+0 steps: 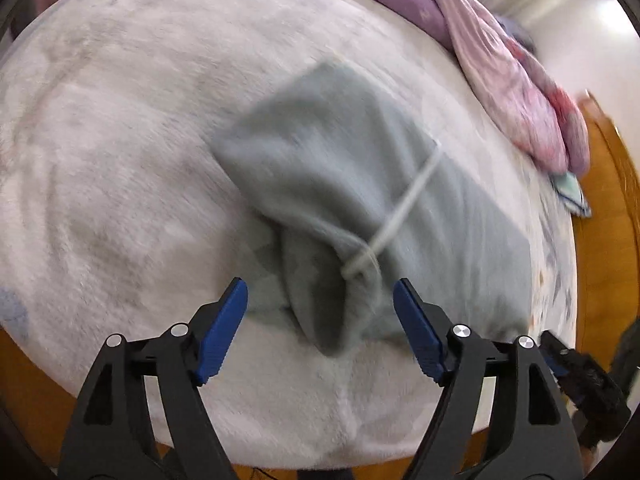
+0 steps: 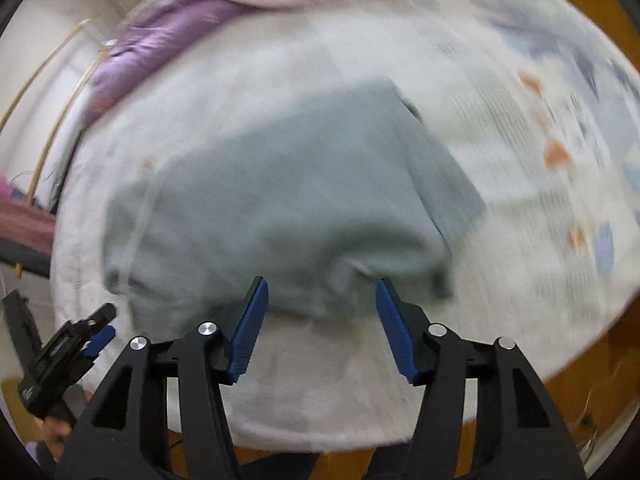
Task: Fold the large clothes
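A grey-green garment (image 1: 340, 184) with a white drawstring (image 1: 404, 204) lies folded on the pale fleece bed cover (image 1: 120, 160). My left gripper (image 1: 320, 300) is open and empty, its blue pads to either side of the garment's near edge, just above it. In the right wrist view the same garment (image 2: 280, 200) lies blurred on the bed. My right gripper (image 2: 320, 300) is open and empty over the garment's near edge. The right gripper shows at the left wrist view's lower right edge (image 1: 576, 368); the left gripper shows at the right wrist view's lower left (image 2: 76, 344).
Purple and pink bedding (image 1: 500, 60) is heaped along the bed's far side. A wooden bed frame (image 1: 608, 216) runs along the right. A patterned sheet (image 2: 560, 120) covers the bed to the right of the garment. Both views are motion-blurred.
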A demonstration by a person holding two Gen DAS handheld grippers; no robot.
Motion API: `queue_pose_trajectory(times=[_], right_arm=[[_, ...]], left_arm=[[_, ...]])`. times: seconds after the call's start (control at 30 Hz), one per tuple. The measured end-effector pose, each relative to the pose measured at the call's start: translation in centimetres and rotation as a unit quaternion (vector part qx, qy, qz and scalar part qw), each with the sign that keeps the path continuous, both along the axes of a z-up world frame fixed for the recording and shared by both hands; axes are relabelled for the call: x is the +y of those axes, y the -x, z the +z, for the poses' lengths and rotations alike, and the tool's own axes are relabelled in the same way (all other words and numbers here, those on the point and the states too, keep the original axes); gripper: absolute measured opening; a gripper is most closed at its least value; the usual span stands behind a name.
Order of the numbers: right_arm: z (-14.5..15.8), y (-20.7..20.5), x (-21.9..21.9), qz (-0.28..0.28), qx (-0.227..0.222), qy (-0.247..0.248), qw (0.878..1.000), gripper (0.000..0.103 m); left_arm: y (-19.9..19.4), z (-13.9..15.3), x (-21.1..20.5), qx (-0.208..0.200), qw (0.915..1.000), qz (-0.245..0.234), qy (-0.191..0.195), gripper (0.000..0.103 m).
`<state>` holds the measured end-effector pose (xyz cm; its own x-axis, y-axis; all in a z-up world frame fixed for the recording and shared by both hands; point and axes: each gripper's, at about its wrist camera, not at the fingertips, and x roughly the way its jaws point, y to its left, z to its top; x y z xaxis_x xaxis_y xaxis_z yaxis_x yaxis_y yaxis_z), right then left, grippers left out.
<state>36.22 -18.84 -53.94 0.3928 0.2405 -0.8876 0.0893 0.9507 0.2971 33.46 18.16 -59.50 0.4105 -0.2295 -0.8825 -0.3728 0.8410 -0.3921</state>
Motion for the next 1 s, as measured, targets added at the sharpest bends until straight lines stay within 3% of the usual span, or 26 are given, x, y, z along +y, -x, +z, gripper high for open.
queue_pose_trajectory(times=[0.03,0.1,0.2,0.3,0.37,0.43,0.5,0.57,0.7,0.93,1.0], right_arm=[[0.8,-1.2,1.5,0.021,-0.02,-0.005,1.0,0.036],[1.1,-3.8,3.8,0.053,-0.037,-0.008,0.998,0.014],[0.1,-8.7,8.2,0.1,-0.057,-0.008,0.993,0.004],[-2.7,-12.8,11.1,0.117,-0.042,0.01,0.992,0.003],[-6.4,-14.9,12.0,0.119,-0.001,0.033,0.992,0.003],[-9.6,-15.4,11.4,0.117,0.031,0.019,0.992,0.002],[-9.1,-14.5,10.9,0.112,0.027,0.011,0.993,0.002],[-7.8,-12.5,10.8,0.119,0.027,0.008,0.993,0.003],[-8.7,-8.4,10.4,0.134,0.037,0.014,0.99,0.002],[-10.1,-9.2,10.3,0.122,0.04,0.007,0.992,0.001],[-9.4,-8.7,10.5,0.129,0.039,0.004,0.991,0.004]], left_arm=[[-0.4,-0.2,0.3,0.006,0.9999,0.009,0.0,0.077],[-1.1,-1.5,1.1,0.027,0.9993,0.025,0.004,0.077],[-2.2,-3.7,1.7,0.054,0.9978,0.038,0.009,0.077],[-2.7,-5.4,1.8,0.074,0.9959,0.051,0.004,0.082],[-2.5,-6.6,1.7,0.082,0.995,0.056,0.009,0.086],[-2.3,-6.7,1.3,0.07,0.9962,0.051,-0.004,0.086],[-2.0,-6.4,1.0,0.072,0.9962,0.046,-0.014,0.087],[-0.8,-5.6,1.6,0.059,0.9956,0.071,-0.015,0.087],[1.0,-7.1,3.2,0.086,0.9879,0.125,0.032,0.087],[-1.6,-7.1,2.4,0.08,0.9919,0.095,0.026,0.085],[-2.3,-7.3,2.3,0.087,0.9914,0.094,0.025,0.081]])
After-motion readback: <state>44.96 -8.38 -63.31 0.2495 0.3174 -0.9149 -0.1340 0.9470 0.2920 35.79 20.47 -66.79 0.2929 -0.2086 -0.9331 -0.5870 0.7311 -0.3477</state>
